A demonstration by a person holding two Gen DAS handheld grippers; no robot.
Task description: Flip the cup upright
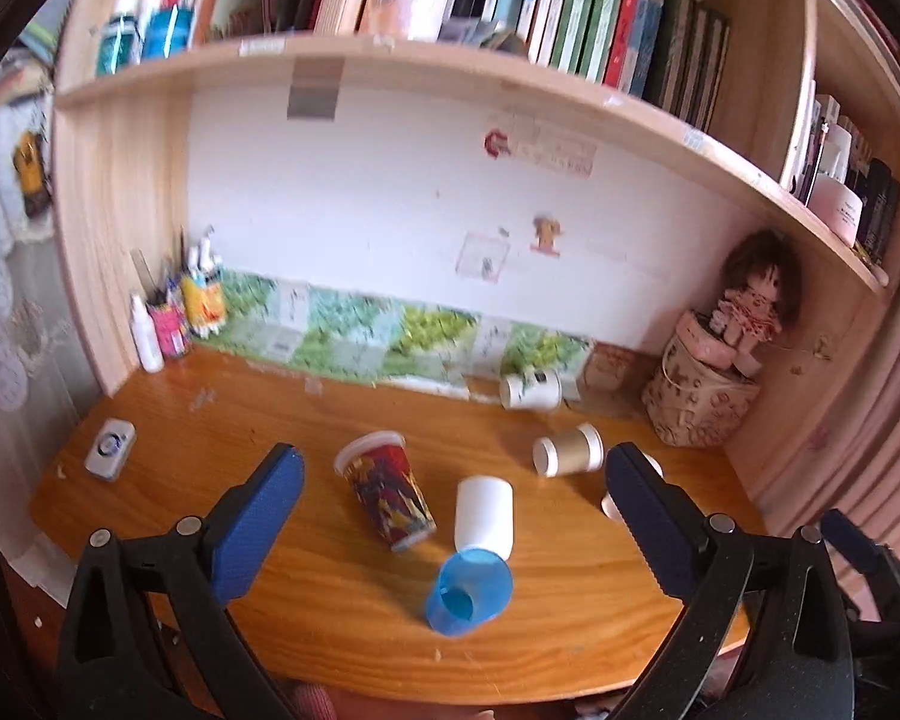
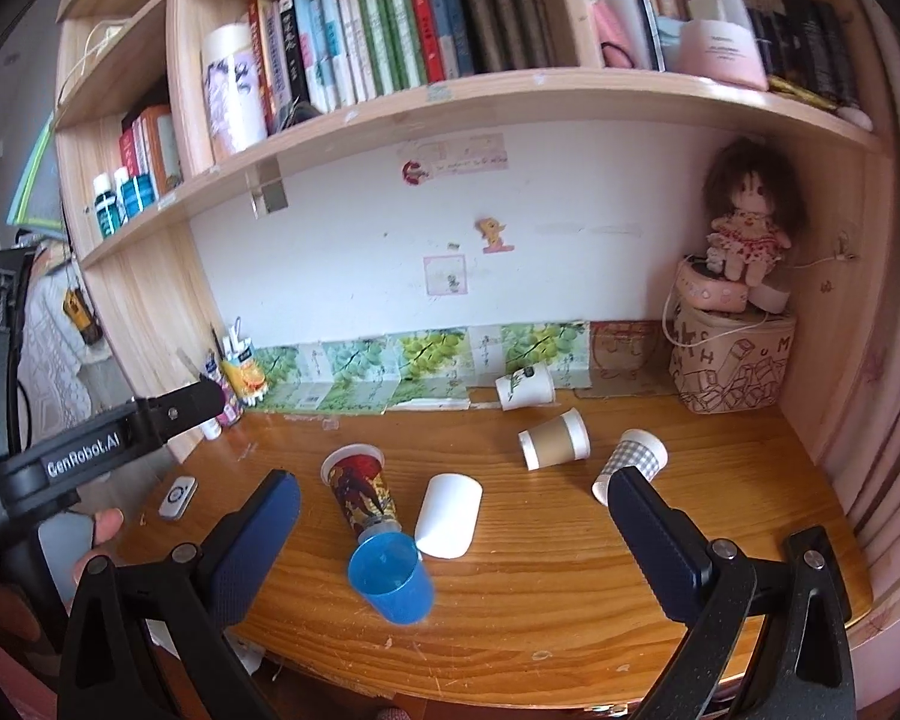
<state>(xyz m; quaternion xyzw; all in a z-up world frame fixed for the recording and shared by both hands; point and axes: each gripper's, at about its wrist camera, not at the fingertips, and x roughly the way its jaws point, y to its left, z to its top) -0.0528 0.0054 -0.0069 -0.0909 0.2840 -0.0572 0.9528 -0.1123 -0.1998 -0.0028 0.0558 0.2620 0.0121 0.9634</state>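
A wooden bench (image 2: 570, 588) sits below a book-filled shelf (image 2: 450, 102), backed by a white wall (image 2: 360, 240).

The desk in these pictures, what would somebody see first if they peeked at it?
Probably the tipped-over cups on the wooden desk: a blue cup lies nearest the front edge, with a white cup and a red patterned cup beside it. Next, the doll sitting high in the back right corner. Both grippers hang open above the front, holding nothing.
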